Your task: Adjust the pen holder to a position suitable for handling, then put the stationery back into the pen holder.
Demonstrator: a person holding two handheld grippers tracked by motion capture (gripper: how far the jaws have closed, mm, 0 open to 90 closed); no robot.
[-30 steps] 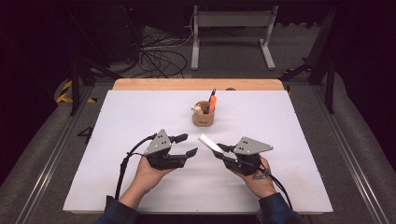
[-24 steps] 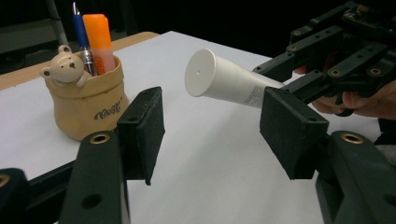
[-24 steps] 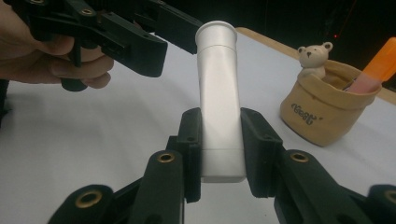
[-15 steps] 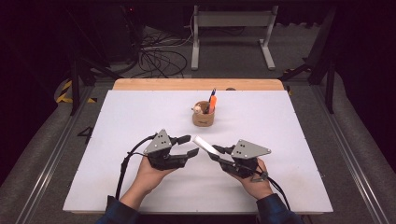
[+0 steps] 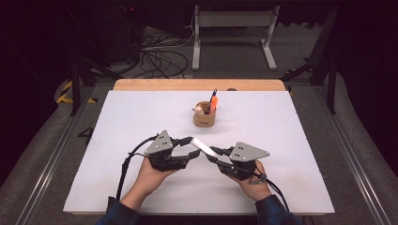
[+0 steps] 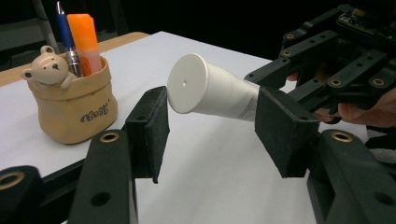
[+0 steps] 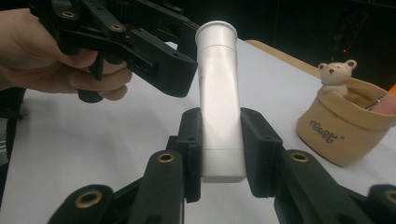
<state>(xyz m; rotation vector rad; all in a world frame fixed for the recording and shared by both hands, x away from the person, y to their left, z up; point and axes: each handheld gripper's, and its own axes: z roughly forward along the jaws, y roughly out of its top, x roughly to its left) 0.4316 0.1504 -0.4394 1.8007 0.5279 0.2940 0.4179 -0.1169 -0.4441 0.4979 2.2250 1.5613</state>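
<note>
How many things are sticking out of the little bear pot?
2: a blue pen and an orange highlighter, side by side behind the bear on the tan pen pot. More could be hidden inside.

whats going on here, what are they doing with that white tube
A person at a white table holds a claw in each hand. The right claw is clamped on the flat end of a white tube and lifts it off the table, cap end toward the left claw. The left claw's jaws have just been closing and stand either side of the cap, with gaps showing, so it is not gripped there yet. It looks like a handover or uncapping. A tan bear-shaped pen holder stands further back, untouched.
</note>
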